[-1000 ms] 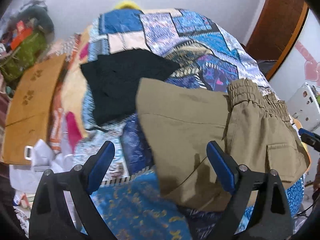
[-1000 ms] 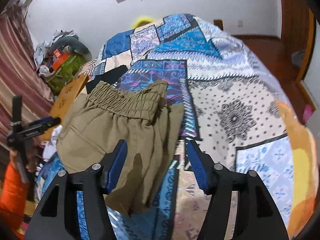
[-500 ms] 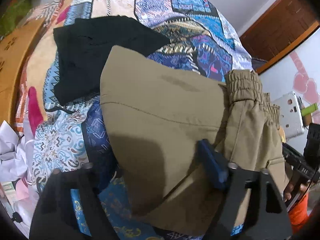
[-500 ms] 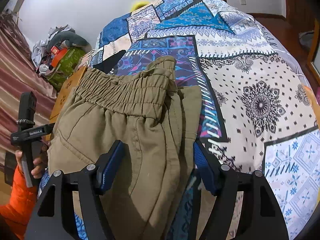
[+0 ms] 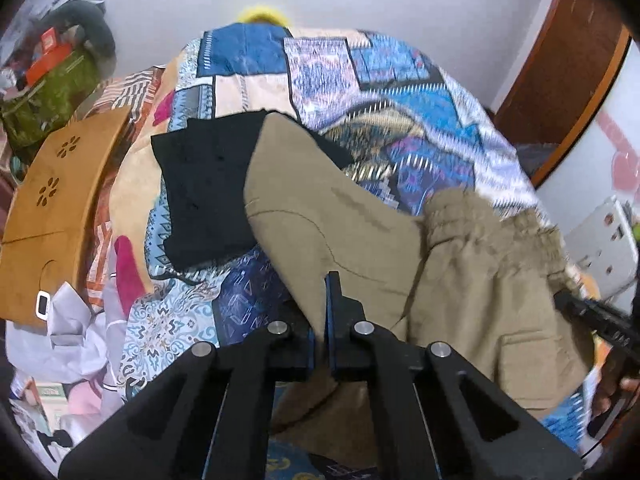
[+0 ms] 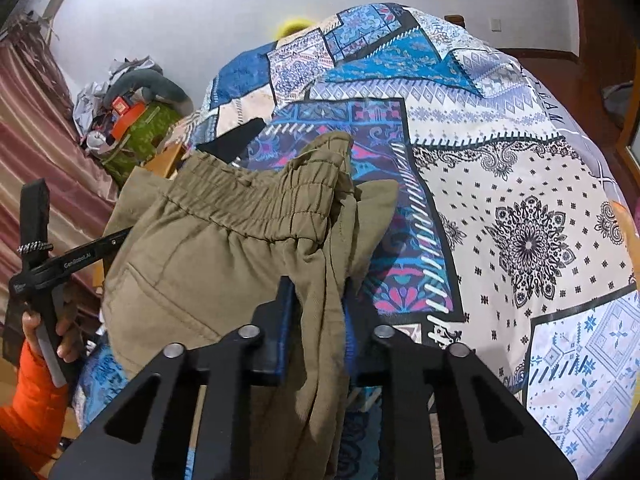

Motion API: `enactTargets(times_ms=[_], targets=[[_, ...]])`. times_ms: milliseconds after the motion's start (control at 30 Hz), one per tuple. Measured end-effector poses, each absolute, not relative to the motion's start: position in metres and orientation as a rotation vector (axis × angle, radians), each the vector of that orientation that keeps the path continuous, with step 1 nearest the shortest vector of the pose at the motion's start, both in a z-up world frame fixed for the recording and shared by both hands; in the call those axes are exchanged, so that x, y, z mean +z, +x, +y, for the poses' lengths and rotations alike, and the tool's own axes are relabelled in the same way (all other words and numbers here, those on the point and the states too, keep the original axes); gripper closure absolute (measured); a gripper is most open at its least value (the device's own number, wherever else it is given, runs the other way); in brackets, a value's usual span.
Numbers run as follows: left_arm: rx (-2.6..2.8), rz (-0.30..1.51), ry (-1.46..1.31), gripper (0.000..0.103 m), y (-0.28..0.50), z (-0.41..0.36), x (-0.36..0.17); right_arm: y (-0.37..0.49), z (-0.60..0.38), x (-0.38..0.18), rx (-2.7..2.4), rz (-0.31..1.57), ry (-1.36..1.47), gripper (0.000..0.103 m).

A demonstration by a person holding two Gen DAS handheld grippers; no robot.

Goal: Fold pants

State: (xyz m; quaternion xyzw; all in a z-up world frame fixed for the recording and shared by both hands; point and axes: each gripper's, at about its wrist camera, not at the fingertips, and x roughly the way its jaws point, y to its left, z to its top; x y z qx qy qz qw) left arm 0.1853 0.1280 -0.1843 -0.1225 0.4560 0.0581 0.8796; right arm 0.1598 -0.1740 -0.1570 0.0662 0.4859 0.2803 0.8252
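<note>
Khaki pants (image 5: 360,232) with an elastic waistband (image 6: 260,200) lie partly folded on a patchwork quilt (image 6: 520,200). My left gripper (image 5: 326,308) is shut on the near edge of a trouser leg. The jaws of my right gripper (image 6: 318,320) are closing, and its blue pads press on a bunched fold of the pants (image 6: 224,248) below the waistband. In the right wrist view a hand in an orange sleeve (image 6: 32,400) holds the left gripper's handle at the left edge.
A black garment (image 5: 204,188) lies on the quilt (image 5: 360,80) beyond the pants, partly under the leg. A wooden board (image 5: 52,208) and a green bag (image 5: 52,96) stand left of the bed. A curtain (image 6: 40,140) hangs at the left, a wooden door (image 5: 568,60) at the right.
Both grippers went from wide open to closed on the khaki fabric. The left one dipped toward the pants and lifted again; the trouser leg now rises over the black garment.
</note>
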Motion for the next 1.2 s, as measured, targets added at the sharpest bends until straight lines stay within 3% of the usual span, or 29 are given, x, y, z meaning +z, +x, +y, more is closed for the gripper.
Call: enactTargets(times_ms=[333,600,1200], targets=[[0.121,0.792,-0.193,0.1,0.187,0.115,-0.125,0.167,-0.147,-0.105,0.621,0.874,0.08,0.094],[0.177,0.713,-0.199,0.1,0.198,0.157,-0.092,0.195,-0.106,-0.076,0.663,0.803,0.016,0.094],[0.345,0.764,-0.195,0.1,0.242,0.257,-0.14,0.257,0.021,-0.104,0.794,0.811,-0.074,0.095]])
